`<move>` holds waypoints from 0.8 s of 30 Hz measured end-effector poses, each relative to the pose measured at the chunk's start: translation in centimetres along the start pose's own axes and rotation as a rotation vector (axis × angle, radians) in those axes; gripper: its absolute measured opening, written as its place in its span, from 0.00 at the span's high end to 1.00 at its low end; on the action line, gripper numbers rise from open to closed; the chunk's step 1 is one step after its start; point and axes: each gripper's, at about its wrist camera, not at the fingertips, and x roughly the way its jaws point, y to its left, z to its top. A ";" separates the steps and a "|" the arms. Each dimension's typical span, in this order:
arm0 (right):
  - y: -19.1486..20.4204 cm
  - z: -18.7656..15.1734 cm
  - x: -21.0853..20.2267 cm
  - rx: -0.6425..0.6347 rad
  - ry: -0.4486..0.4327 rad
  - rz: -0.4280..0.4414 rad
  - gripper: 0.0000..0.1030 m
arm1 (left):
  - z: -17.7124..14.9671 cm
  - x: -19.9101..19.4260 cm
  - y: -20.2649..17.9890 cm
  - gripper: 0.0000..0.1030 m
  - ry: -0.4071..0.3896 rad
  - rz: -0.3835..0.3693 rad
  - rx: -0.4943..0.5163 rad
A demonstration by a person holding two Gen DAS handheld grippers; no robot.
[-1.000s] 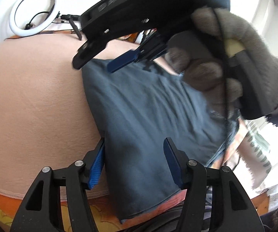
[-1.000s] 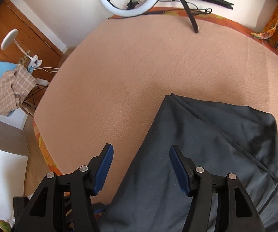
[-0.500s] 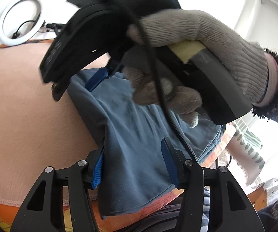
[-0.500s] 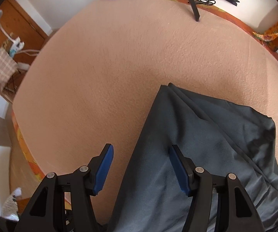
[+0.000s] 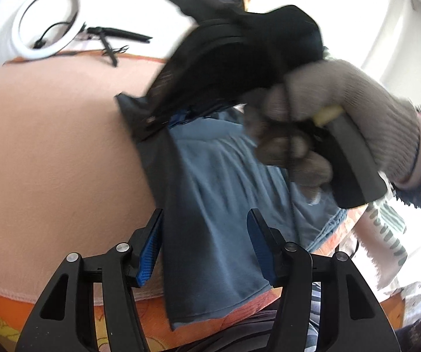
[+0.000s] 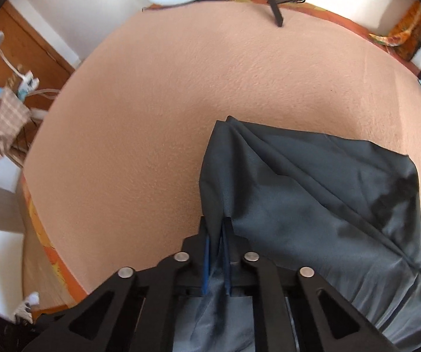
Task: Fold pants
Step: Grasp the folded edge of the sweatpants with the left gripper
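We're early on w/ the pants (image 6: 313, 193), lying partly doubled on the peach bed cover (image 6: 181, 102): right gripper (image 6: 216, 252) just clamped on their left edge, left gripper (image 5: 204, 246) apart over the fabric, folds remaining.

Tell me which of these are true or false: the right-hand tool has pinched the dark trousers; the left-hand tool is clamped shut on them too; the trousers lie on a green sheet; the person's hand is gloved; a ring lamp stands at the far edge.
1. The right gripper has pinched the dark grey-blue pants. True: its jaws have just closed on a fold at the edge.
2. The left gripper is clamped on them too. False: its jaws stand apart over the cloth.
3. The pants lie on a green sheet. False: it is a peach-coloured blanket.
4. The hand wears a grey knitted glove. True.
5. A white ring lamp stands at the far edge. True.
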 end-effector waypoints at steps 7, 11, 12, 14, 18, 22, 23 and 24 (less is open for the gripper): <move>-1.9 -0.9 -3.1 0.075 -0.094 0.096 0.99 | 0.0 0.3 1.0 0.46 0.044 -0.002 -0.059; -2.6 -1.3 -4.3 0.084 -0.130 0.118 0.99 | 0.5 0.5 1.3 0.77 0.045 -0.058 -0.102; -2.8 -1.3 -4.5 0.086 -0.136 0.121 0.99 | 0.7 0.3 1.0 0.83 0.039 -0.065 -0.098; -2.2 -1.1 -4.8 0.098 -0.156 0.134 0.99 | 1.2 -0.1 0.3 0.87 0.031 -0.081 -0.069; -3.0 -1.4 -6.5 0.117 -0.198 0.168 0.99 | 2.3 -0.8 -2.5 0.90 0.030 -0.111 0.027; -3.8 -2.2 -8.7 0.122 -0.250 0.184 0.99 | 3.7 -0.9 -5.2 0.90 0.029 -0.139 0.098; -4.0 -2.4 -9.1 0.127 -0.264 0.185 0.99 | 4.0 -0.9 -5.8 0.90 0.029 -0.149 0.110; -4.5 -2.7 -9.7 0.133 -0.276 0.189 0.99 | 4.2 -0.9 -6.2 0.91 0.028 -0.156 0.118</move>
